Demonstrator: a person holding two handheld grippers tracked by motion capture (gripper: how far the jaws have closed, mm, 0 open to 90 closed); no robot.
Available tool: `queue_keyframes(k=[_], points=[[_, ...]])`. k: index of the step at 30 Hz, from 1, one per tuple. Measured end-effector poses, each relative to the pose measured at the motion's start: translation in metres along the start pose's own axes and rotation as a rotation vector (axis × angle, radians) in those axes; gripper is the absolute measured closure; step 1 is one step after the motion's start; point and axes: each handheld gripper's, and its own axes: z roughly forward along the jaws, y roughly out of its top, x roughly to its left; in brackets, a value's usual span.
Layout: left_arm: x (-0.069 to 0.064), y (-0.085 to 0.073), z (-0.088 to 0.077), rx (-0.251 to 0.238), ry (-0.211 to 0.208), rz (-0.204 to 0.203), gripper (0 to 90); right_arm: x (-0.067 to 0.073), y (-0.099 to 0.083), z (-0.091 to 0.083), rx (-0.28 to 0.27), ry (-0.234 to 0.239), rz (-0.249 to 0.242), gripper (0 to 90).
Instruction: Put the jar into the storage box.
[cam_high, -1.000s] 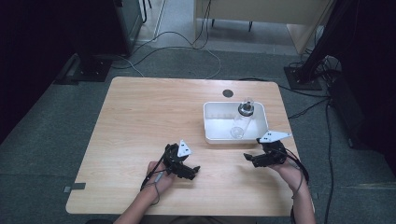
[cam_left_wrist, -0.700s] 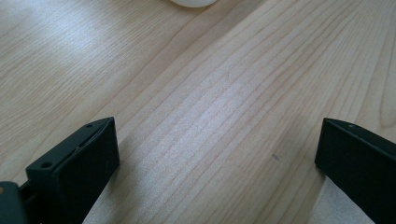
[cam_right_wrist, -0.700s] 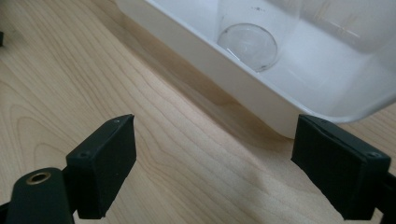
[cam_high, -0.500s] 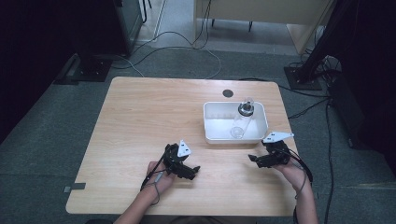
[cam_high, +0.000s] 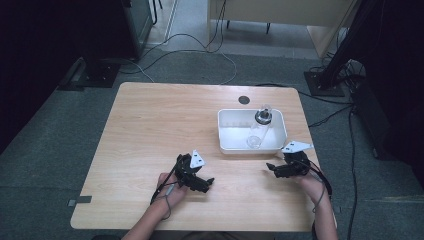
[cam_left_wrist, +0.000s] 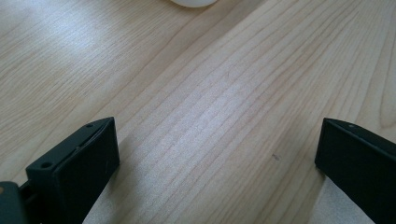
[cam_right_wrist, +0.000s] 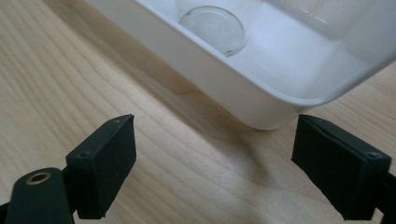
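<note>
- Currently we note the clear bottle (cam_high: 259, 129) lying lengthwise in the white tray (cam_high: 226, 142), base toward us.
- Nearer is our right gripper (cam_high: 270, 167), jaws wide, empty; left gripper (cam_high: 209, 183) likewise.

I see a pale wooden counter (cam_high: 165, 125) with rounded corners, standing on grey carpet (cam_high: 45, 165). On its far right part sits a white rectangular tray (cam_high: 225, 137), flat on the wood, its near corner close in the right gripper view. Just beyond the tray, near the far edge, I make out a small dark round disc (cam_high: 243, 100) in the counter surface. Near the front left corner a small grey tag (cam_high: 80, 201) sticks out from the edge.
</note>
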Motion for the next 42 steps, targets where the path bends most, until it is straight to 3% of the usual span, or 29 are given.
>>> queue_keyframes(k=[24,28,35,40,42], points=[[0.000,0.000,0.000,0.000,-0.002,0.001,0.0,-0.003,-0.005,0.022,-0.066,-0.065,0.087,12.8],[0.000,0.000,0.000,0.000,-0.002,0.002,0.0,-0.004,-0.007,0.024,-0.076,-0.057,0.110,12.8],[0.000,0.000,0.000,0.000,-0.002,0.003,0.0,-0.004,-0.006,0.027,-0.057,-0.060,0.103,11.9],[0.000,0.000,0.000,0.000,-0.003,0.003,0.0,-0.010,-0.007,0.027,-0.039,-0.025,0.149,9.7],[0.000,0.000,0.001,0.000,-0.003,0.004,0.0,-0.012,-0.008,0.027,-0.036,-0.021,0.138,8.8]])
